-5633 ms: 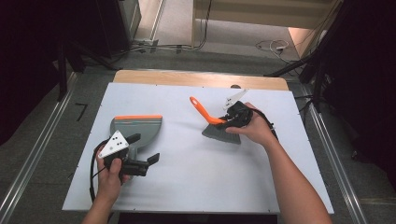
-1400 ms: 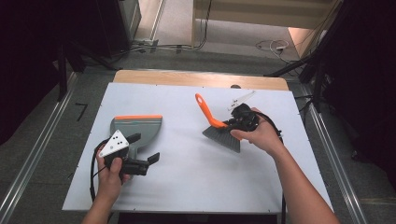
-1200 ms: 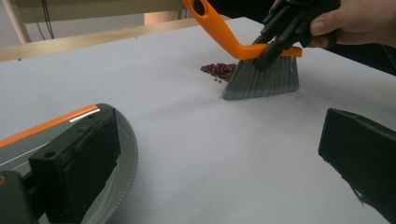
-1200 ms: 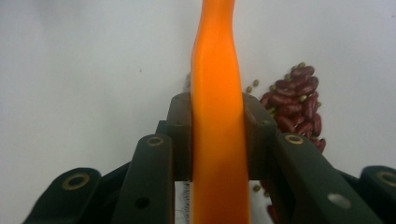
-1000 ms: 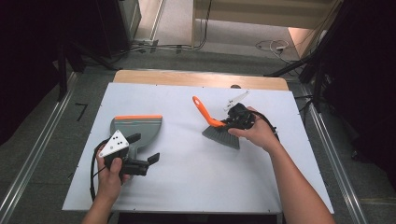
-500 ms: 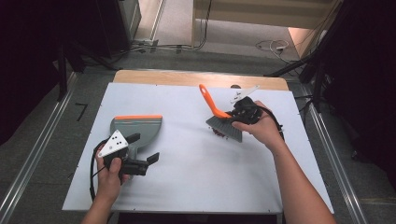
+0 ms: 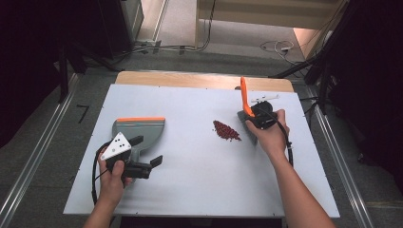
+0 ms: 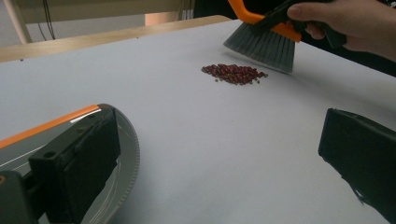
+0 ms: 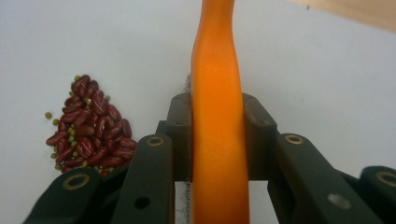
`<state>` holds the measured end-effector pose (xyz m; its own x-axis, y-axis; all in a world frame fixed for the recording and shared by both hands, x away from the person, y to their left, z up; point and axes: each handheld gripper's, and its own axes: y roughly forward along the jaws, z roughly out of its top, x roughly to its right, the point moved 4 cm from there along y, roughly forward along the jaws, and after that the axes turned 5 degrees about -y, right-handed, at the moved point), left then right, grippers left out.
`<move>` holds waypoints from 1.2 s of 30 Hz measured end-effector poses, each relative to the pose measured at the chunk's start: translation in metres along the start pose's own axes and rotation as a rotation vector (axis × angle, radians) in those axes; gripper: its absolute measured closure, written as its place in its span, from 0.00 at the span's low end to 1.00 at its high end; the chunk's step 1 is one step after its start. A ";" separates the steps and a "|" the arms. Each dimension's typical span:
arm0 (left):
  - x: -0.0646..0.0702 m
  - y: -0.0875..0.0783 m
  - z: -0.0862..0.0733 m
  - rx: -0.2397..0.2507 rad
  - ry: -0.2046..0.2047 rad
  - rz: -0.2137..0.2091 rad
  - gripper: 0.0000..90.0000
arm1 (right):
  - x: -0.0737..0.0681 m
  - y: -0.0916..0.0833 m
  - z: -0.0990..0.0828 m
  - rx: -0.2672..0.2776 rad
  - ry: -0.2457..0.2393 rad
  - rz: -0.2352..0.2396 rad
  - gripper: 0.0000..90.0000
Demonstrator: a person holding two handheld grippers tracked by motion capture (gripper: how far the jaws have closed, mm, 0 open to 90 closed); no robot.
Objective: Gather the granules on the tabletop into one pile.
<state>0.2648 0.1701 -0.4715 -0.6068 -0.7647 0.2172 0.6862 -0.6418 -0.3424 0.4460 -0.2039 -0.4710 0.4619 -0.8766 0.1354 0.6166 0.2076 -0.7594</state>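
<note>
Right gripper (image 7: 255,118) clamped on the orange brush (image 7: 245,102), bristles just right of the bean pile (image 7: 226,130) mid-table. Left gripper (image 7: 142,154) gapes, resting beside the dustpan (image 7: 140,130), far left. Risk: a hard sweep scatters beans short of the unheld pan.

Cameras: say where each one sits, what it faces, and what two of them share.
High view: above the table, looking down; both forearms, dustpan.
Left gripper view: on the left claw, looking across at the brush.
Right gripper view: on the right claw, along the brush handle.
All share the beans.
</note>
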 end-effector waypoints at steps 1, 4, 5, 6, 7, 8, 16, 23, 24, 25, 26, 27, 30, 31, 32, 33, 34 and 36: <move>0.000 0.000 0.000 0.000 0.000 0.000 0.00 | -0.003 0.003 -0.003 -0.009 0.011 -0.004 0.76; 0.000 0.000 0.000 0.000 0.000 0.000 0.00 | -0.011 0.005 -0.004 0.002 0.055 -0.021 0.76; 0.000 0.000 0.000 0.000 0.000 -0.001 0.00 | -0.015 0.006 -0.003 -0.003 0.067 -0.020 0.76; 0.000 0.000 0.000 -0.002 0.002 -0.001 0.00 | -0.019 0.006 -0.002 -0.006 0.069 -0.014 0.76; 0.000 0.001 0.000 -0.003 0.001 -0.001 0.00 | -0.023 0.007 -0.001 -0.005 0.062 -0.018 0.76; 0.001 0.000 0.000 -0.006 0.004 0.000 0.00 | -0.028 0.008 0.001 -0.009 0.053 -0.028 0.76; 0.000 -0.001 0.001 0.003 -0.001 0.000 0.00 | -0.039 0.013 0.010 -0.015 0.040 -0.037 0.76; -0.001 -0.002 0.001 0.007 -0.003 0.002 0.00 | -0.034 0.009 0.012 -0.008 0.019 -0.041 0.76; -0.001 -0.002 0.001 0.007 -0.003 0.003 0.00 | -0.032 0.008 0.011 -0.003 0.019 -0.041 0.76; -0.001 -0.002 0.001 0.006 -0.003 0.002 0.00 | -0.031 0.006 0.011 0.004 0.017 -0.043 0.76; -0.001 -0.002 0.001 0.005 -0.002 0.003 0.00 | -0.029 0.004 0.011 0.008 0.015 -0.046 0.76; -0.001 -0.002 0.001 0.004 -0.001 0.003 0.00 | -0.028 0.001 0.011 0.015 0.014 -0.044 0.76; 0.000 -0.001 0.000 0.003 -0.001 0.002 0.00 | -0.022 -0.008 0.010 0.040 0.012 -0.042 0.76; 0.000 -0.001 0.000 0.003 -0.001 0.002 0.00 | -0.020 -0.011 0.009 0.049 0.012 -0.041 0.76; 0.000 -0.001 0.000 0.003 -0.001 0.002 0.00 | -0.018 -0.015 0.008 0.061 0.008 -0.037 0.76; 0.000 -0.001 0.000 0.003 0.000 0.002 0.00 | -0.017 -0.018 0.007 0.071 0.009 -0.030 0.76; 0.000 -0.001 0.000 0.004 -0.001 0.002 0.00 | -0.015 -0.021 0.005 0.082 0.004 -0.023 0.76; 0.000 -0.001 0.000 0.003 0.002 0.003 0.00 | -0.013 -0.029 0.001 0.099 0.002 -0.012 0.76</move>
<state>0.2642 0.1711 -0.4711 -0.6052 -0.7667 0.2143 0.6894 -0.6393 -0.3407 0.4229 -0.1982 -0.4506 0.4525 -0.8802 0.1430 0.6824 0.2385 -0.6910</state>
